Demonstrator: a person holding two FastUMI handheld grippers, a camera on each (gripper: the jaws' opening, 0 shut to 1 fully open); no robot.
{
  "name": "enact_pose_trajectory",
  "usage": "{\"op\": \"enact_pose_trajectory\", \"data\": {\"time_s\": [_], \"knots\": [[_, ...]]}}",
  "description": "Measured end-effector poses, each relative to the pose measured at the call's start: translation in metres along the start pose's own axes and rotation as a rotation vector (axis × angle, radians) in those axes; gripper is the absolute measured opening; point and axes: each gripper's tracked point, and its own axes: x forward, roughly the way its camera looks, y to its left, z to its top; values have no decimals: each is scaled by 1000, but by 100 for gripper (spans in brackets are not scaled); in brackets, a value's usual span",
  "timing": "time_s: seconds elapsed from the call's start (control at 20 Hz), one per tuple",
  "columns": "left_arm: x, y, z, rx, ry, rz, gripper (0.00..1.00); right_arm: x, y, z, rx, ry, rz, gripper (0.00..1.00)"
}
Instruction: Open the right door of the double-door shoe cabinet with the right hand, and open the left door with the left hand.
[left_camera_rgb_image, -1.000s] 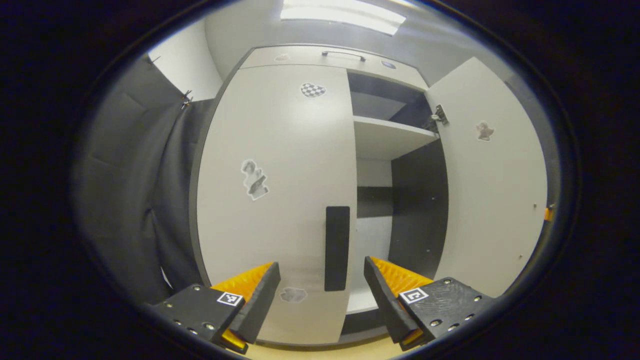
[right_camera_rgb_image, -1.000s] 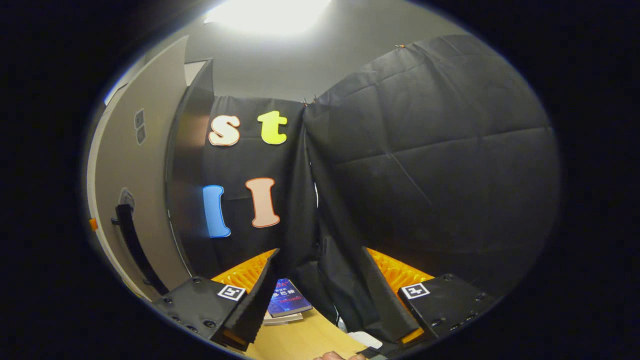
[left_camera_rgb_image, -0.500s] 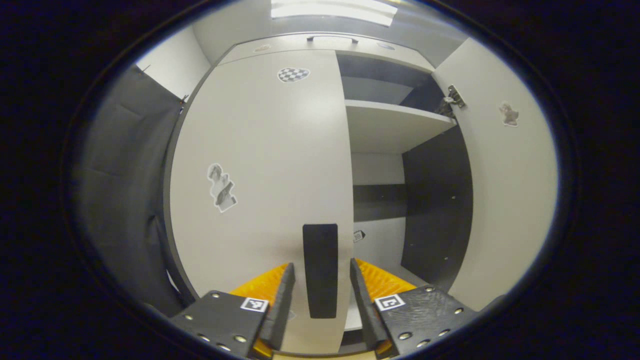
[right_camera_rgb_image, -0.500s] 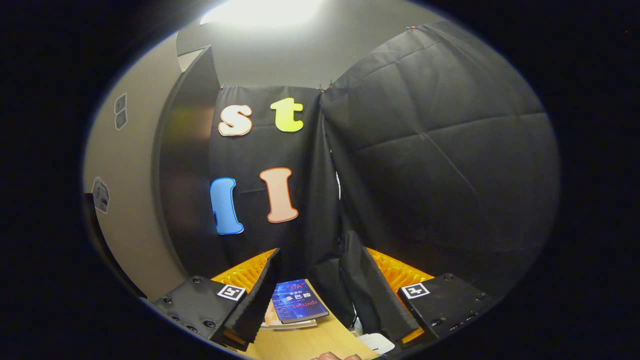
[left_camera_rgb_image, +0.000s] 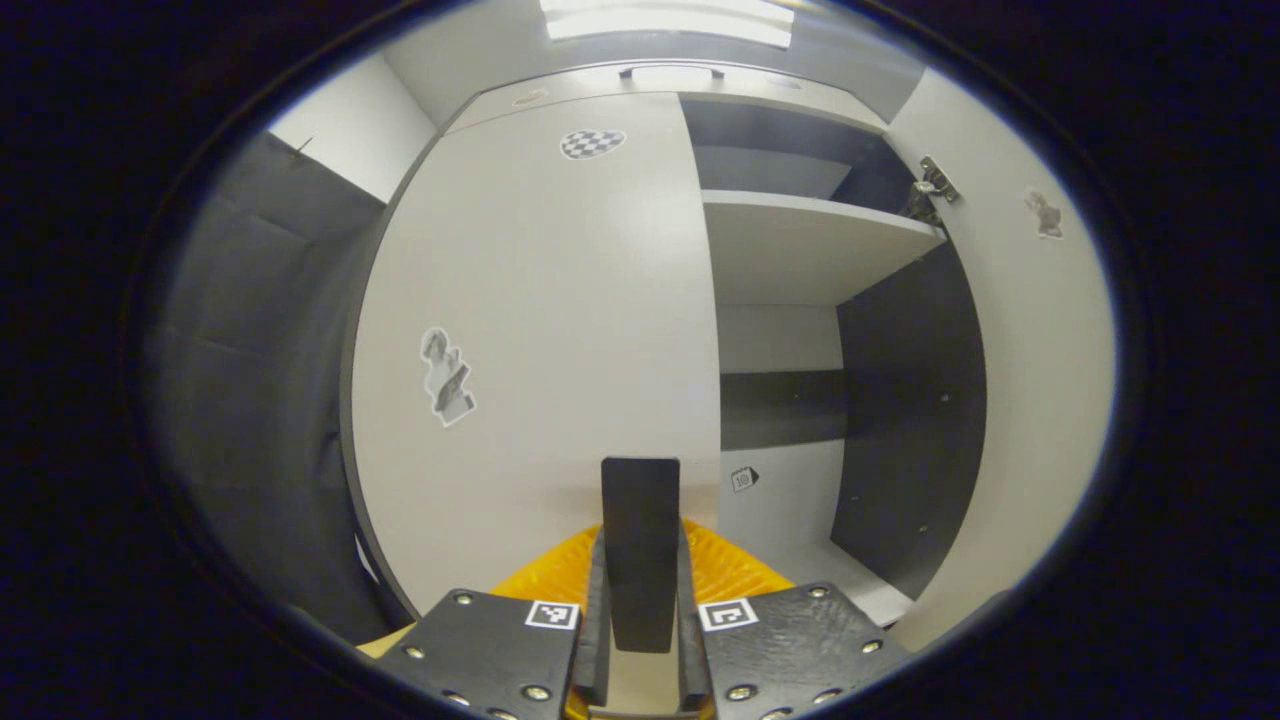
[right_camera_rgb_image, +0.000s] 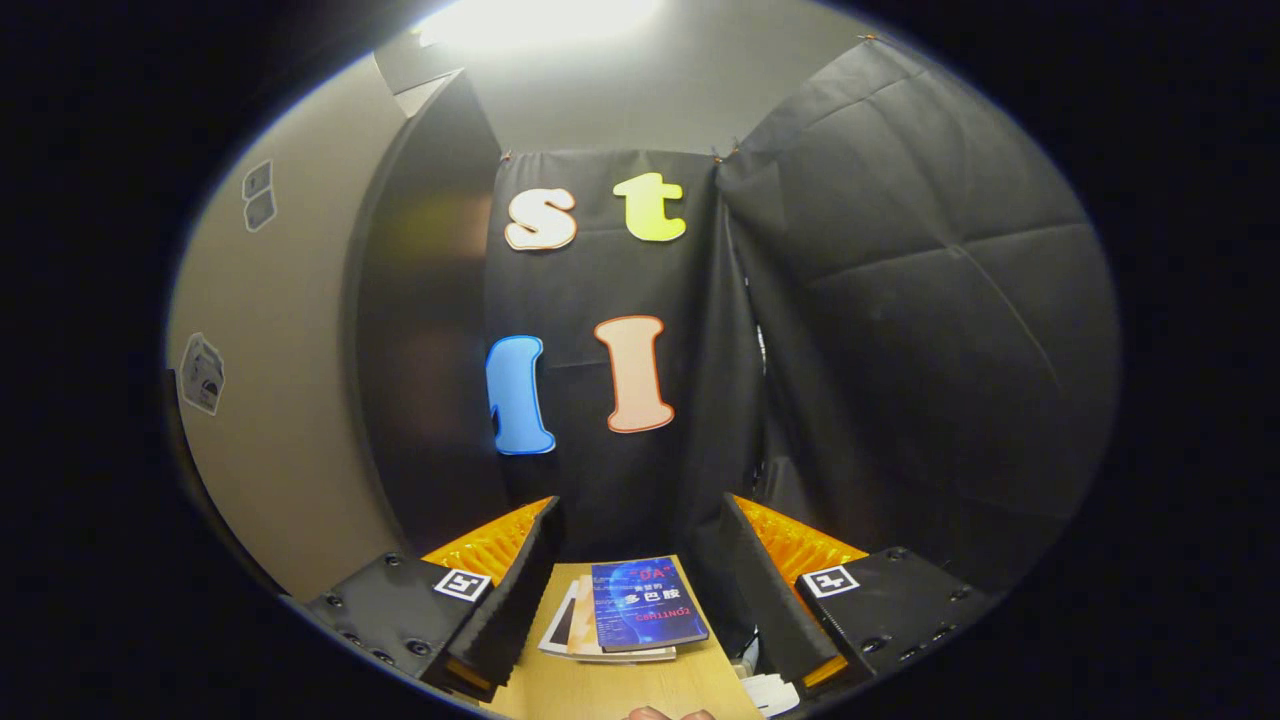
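Observation:
In the left gripper view the shoe cabinet's left door (left_camera_rgb_image: 540, 300) is white, carries stickers and stands closed. Its black upright handle (left_camera_rgb_image: 640, 520) sits between my left gripper's (left_camera_rgb_image: 640, 640) fingers, which are shut on it from both sides. The right door (left_camera_rgb_image: 1030, 380) is swung wide open at the right, baring a white shelf (left_camera_rgb_image: 800, 240) and the dark inner wall. In the right gripper view my right gripper (right_camera_rgb_image: 640, 590) is open and holds nothing, away from the right door (right_camera_rgb_image: 270, 400), whose pale outer face shows at the far left.
A dark cabinet side panel (right_camera_rgb_image: 420, 330) stands beside the open door. Black cloth walls (right_camera_rgb_image: 900, 330) close in ahead and to the right. A blue book on a small stack (right_camera_rgb_image: 640, 610) lies on a wooden table (right_camera_rgb_image: 620, 690) under the right gripper. Another cloth wall (left_camera_rgb_image: 260, 380) is left of the cabinet.
My left gripper moved in on the left door's handle and shut on it. The right gripper turned away from the open right door, staying open; the books came into fuller view.

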Motion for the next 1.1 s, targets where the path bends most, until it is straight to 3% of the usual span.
{"op": "enact_pose_trajectory", "data": {"time_s": [0.15, 0.25, 0.3, 0.35, 0.4, 0.55, 0.6, 0.65, 1.1], "knots": [[-1, 1, -6, -32, 15, -20, 22, -2, 11, 3, 3, -15, 52, 97], [0, 2, -6, -30, 35, -19, 12, -6, 18, 2, 7, -28, 75, 97], [-2, 1, -6, -19, 34, -10, 7, -6, 21, 1, 5, -25, 85, 92], [1, 1, -5, -14, 32, -6, 6, -7, 21, -3, 2, -15, 89, 92], [-1, 2, -7, -34, 41, -11, 6, -9, 21, -6, 2, -4, 95, 97], [-2, 0, -7, -66, 68, -35, 7, -15, 27, -6, 41, 13, 118, 97], [-2, 1, -8, -59, 71, -28, 6, -16, 30, -4, 52, 14, 127, 92], [-2, 1, -7, -58, 71, -26, 6, -18, 31, -4, 54, 13, 125, 97], [-8, 4, -7, -70, 61, -16, 7, -46, 35, 1, 27, 5, 66, 97]]}}
